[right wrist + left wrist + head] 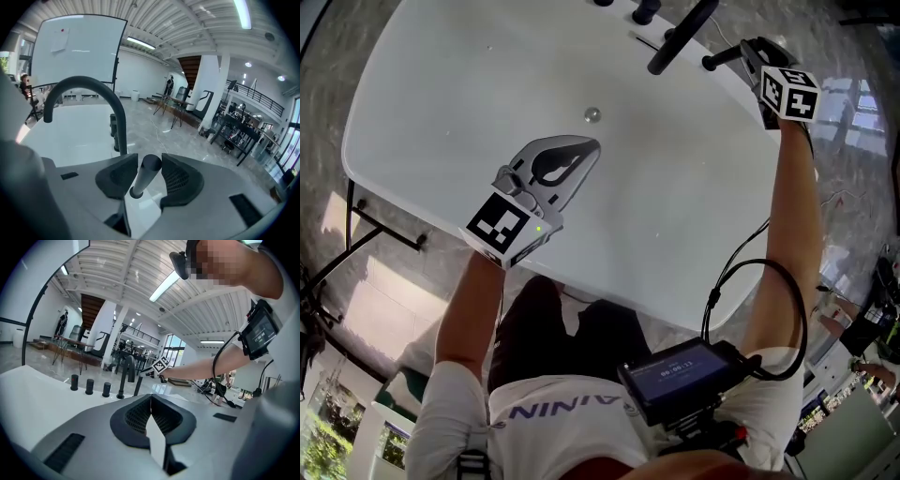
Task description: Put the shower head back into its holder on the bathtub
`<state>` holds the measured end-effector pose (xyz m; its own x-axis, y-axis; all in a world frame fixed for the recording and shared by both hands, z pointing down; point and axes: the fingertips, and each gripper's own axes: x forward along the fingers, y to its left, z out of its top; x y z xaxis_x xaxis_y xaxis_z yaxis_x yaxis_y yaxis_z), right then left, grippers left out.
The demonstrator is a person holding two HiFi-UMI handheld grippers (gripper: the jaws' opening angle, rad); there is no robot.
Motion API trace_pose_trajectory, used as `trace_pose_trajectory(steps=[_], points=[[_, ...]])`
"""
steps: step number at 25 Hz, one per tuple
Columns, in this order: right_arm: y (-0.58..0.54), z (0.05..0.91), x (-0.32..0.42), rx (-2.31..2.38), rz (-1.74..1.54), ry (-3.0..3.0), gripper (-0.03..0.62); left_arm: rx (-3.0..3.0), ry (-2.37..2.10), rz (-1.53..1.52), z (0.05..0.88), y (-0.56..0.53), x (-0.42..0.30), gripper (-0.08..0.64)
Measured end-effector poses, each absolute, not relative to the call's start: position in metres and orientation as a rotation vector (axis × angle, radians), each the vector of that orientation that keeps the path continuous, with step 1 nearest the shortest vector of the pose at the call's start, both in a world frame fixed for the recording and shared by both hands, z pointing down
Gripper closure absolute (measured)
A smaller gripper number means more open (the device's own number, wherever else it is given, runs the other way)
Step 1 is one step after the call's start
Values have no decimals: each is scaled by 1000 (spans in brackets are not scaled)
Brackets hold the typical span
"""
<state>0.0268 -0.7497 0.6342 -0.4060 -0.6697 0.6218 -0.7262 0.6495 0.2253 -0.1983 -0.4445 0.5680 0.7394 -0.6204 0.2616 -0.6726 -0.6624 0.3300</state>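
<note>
Right gripper (150, 158) sits with its jaws a bit apart, loose around the shower head handle (142, 180). Left gripper (151, 398) is pinched together, holding nothing.

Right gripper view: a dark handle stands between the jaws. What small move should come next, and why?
Probably draw the right gripper straight back off the shower head handle. Its lower end already seems to sit in the round holder on the bathtub rim, and the jaws stand apart around it. A sideways pull might tilt it.
</note>
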Motion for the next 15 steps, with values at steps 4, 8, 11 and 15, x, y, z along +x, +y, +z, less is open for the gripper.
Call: trace_pose_trajectory(steps=[4, 8, 11, 15], points=[[-725, 599, 29, 1127, 46, -2238, 446, 2546, -992, 169, 558, -442, -204, 543], [-688, 548, 36, 1249, -20, -2324, 446, 2561, -987, 157, 550, -440, -203, 543], [-638, 515, 44, 1345, -18, -2370, 447, 2567, -971, 146, 539, -432, -203, 543], [-561, 486, 52, 1457, -11, -2362, 494, 2588, -979, 139, 517, -429, -208, 543]])
